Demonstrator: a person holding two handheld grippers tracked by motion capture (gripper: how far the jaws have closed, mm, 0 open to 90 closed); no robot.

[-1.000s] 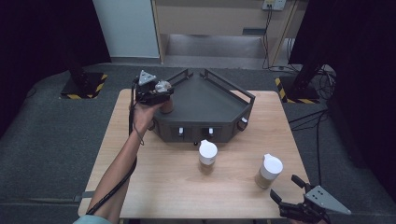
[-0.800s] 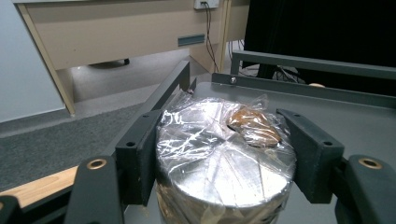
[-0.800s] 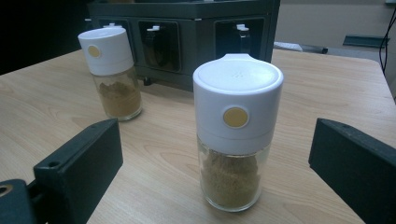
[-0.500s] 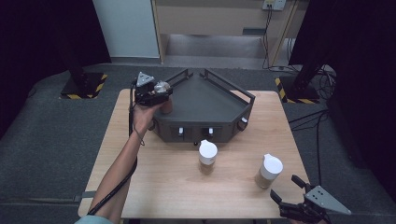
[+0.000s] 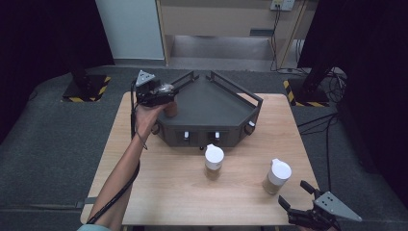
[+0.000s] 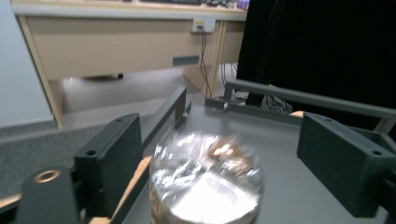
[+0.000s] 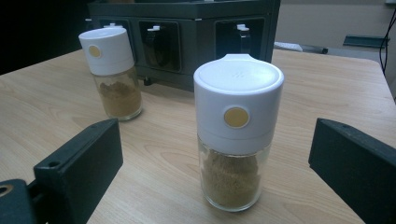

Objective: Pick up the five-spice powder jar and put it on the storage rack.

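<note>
- On the desk's far half sits a dark grey angular rack (image 5: pixel 216 103) with railed edges; at its left corner the left gripper (image 5: pixel 161 91) holds a jar.
- Foil-topped jar (image 6: pixel 205 182): brownish body, crinkled shiny cover, between wide-set jaws; whether they press it, I cannot tell. Foil probably tears, so take the body.
- Near the desk's front edge stand two white-capped spice shakers, one central (image 5: pixel 214 161), one rightward (image 5: pixel 276 175). Glass looks rigid, slippery, fairly light; grasp below the cap.
- Right gripper (image 5: pixel 300 214) hovers at the front right corner, jaws spread wide, empty, facing the nearer shaker.
</note>
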